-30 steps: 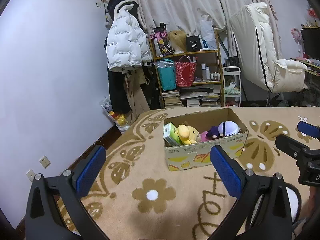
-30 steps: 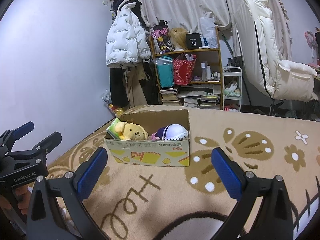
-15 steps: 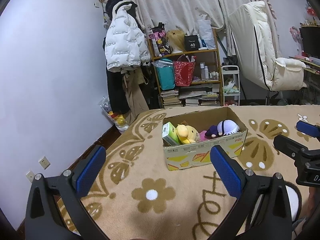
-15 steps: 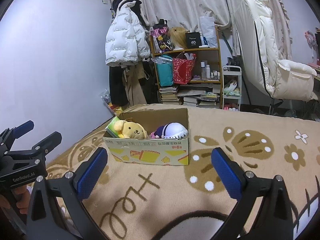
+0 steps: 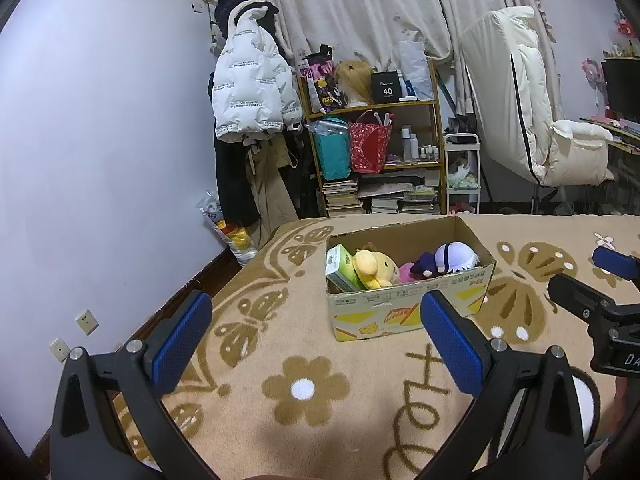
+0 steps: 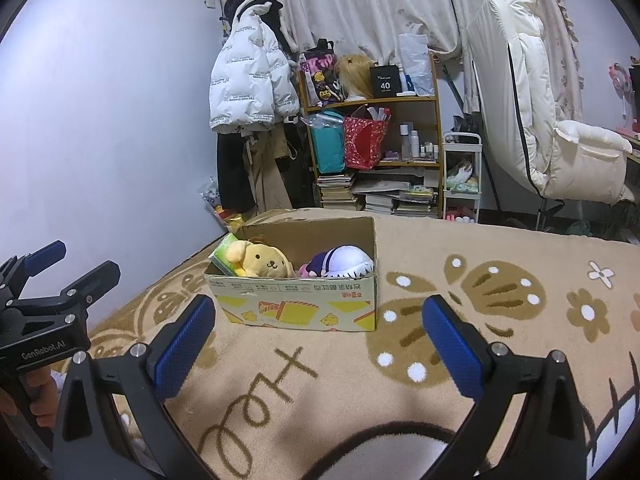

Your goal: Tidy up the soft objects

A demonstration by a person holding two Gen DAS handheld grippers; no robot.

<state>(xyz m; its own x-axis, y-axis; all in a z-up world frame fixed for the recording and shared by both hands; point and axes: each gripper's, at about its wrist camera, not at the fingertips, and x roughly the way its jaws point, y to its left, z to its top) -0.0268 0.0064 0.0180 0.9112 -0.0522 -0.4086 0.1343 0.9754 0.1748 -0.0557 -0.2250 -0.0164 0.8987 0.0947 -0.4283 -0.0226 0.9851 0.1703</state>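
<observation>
— Inside the cardboard box (image 5: 408,304), on the patterned blanket (image 5: 304,392): a yellow dog plush (image 6: 260,259), a white-and-purple plush (image 6: 344,262), a bit of pink between them, and a green packet (image 5: 340,268) standing at the left end.

— Which way from each gripper?

— Straight ahead, farther out. From the left gripper (image 5: 316,344) the box sits ahead and a little to the right; from the right gripper (image 6: 316,344) ahead and slightly left. Its long axis runs left to right across both views.

— Which is nearer?

— Hard to call; they look about level. The yellow dog plush lies toward the left end, the white-and-purple plush toward the right.

— And the jaws?

— Both spread wide, nothing between the ribbed blue pads (image 5: 180,340). Neither touches the box.

— Materials?

— Plush is fuzzy and rounded and should squash under a pinch. The box is stiff, open-topped and printed yellow. The blanket is fleecy, with brown flowers and butterflies.
</observation>
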